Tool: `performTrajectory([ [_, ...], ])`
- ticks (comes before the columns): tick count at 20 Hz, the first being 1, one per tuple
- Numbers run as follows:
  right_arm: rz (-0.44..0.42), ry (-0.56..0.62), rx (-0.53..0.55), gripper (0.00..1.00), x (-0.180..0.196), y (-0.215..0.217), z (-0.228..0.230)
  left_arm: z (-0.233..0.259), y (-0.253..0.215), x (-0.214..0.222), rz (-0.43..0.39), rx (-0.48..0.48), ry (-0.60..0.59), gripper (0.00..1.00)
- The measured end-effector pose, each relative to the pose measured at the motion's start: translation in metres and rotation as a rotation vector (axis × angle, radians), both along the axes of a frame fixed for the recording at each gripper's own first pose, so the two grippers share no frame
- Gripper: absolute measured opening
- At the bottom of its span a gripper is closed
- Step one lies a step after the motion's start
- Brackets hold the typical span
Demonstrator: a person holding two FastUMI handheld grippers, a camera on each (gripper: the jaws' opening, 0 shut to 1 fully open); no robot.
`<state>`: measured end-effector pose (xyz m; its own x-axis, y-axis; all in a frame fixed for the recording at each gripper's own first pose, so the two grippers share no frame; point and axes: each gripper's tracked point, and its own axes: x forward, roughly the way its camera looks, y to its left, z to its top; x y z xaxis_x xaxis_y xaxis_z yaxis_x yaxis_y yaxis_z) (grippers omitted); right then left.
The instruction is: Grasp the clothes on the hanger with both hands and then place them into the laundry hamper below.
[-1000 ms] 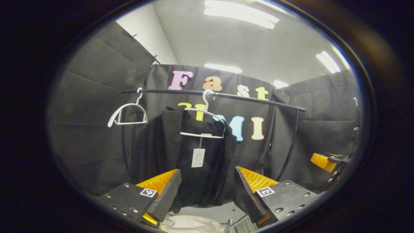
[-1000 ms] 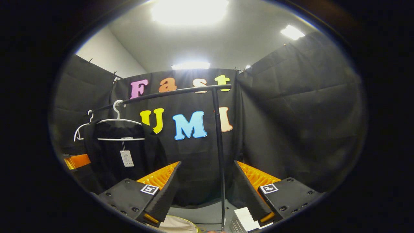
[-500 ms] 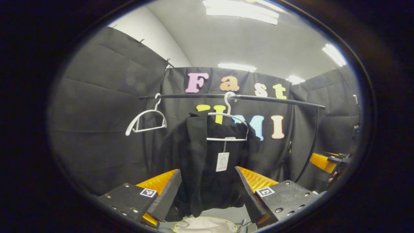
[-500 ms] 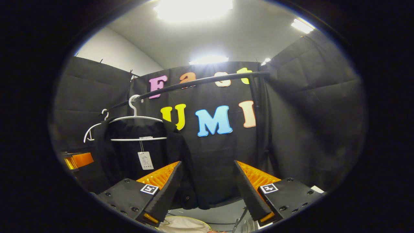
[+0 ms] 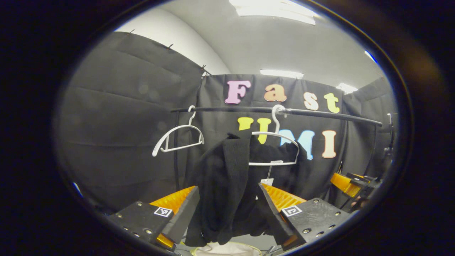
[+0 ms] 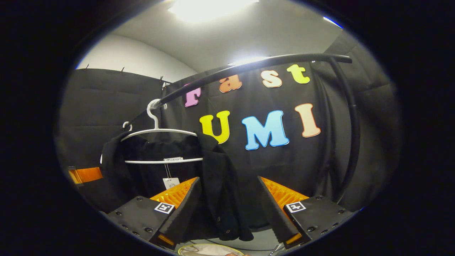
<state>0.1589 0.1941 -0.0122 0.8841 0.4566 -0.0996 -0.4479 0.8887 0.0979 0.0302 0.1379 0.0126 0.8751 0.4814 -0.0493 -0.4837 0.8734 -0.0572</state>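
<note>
**Both grippers open around the hanging black garment**

In the left gripper view, an empty white hanger [image 5: 178,137] hangs at the left part of the black rail [image 5: 320,114]. To the right of it, a second white hanger [image 5: 274,149] carries the black clothes [image 5: 231,185], with a small white tag [image 5: 266,181] under its bar. The left gripper [image 5: 227,209] is open, its two fingers wide apart, and the left front edge of the clothes hangs between them; I cannot tell if a finger touches the cloth. Under the clothes, at the bottom edge, the pale rim of the laundry hamper [image 5: 227,249] is seen. At the far right, the other gripper shows near the rail's end.

In the right gripper view, the clothes [image 6: 220,185] hang on their hanger [image 6: 160,142] at the left, below the rail [image 6: 249,67]. The right gripper [image 6: 227,209] is also open, and the right front edge of the garment, with its small buttons, falls between the fingers. The hamper rim [image 6: 209,249] is just below.
</note>
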Motion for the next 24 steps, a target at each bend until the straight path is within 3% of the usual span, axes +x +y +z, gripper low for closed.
performTrajectory([
  [8, 0.11, -0.024, 0.055, 0.98, 0.05, 0.048, -0.004, 0.003, 0.011, 0.037, 0.096, 0.013, -0.037, 0.94],
  [13, 0.113, 0.003, 0.039, 0.98, 0.076, 0.067, -0.016, -0.003, 0.019, 0.065, 0.144, -0.006, -0.024, 0.94],
  [21, 0.13, 0.065, 0.003, 0.98, 0.111, 0.089, -0.047, -0.019, 0.042, 0.098, 0.219, 0.067, 0.07, 0.94],
  [22, 0.14, 0.074, -0.002, 0.92, 0.113, 0.091, -0.05, -0.02, 0.045, 0.1, 0.233, 0.075, 0.075, 0.91],
  [23, 0.146, 0.081, -0.007, 0.97, 0.115, 0.094, -0.055, -0.02, 0.048, 0.101, 0.242, 0.078, 0.08, 0.88],
  [24, 0.159, 0.085, -0.01, 0.94, 0.117, 0.097, -0.056, -0.021, 0.05, 0.101, 0.25, 0.084, 0.081, 0.84],
])
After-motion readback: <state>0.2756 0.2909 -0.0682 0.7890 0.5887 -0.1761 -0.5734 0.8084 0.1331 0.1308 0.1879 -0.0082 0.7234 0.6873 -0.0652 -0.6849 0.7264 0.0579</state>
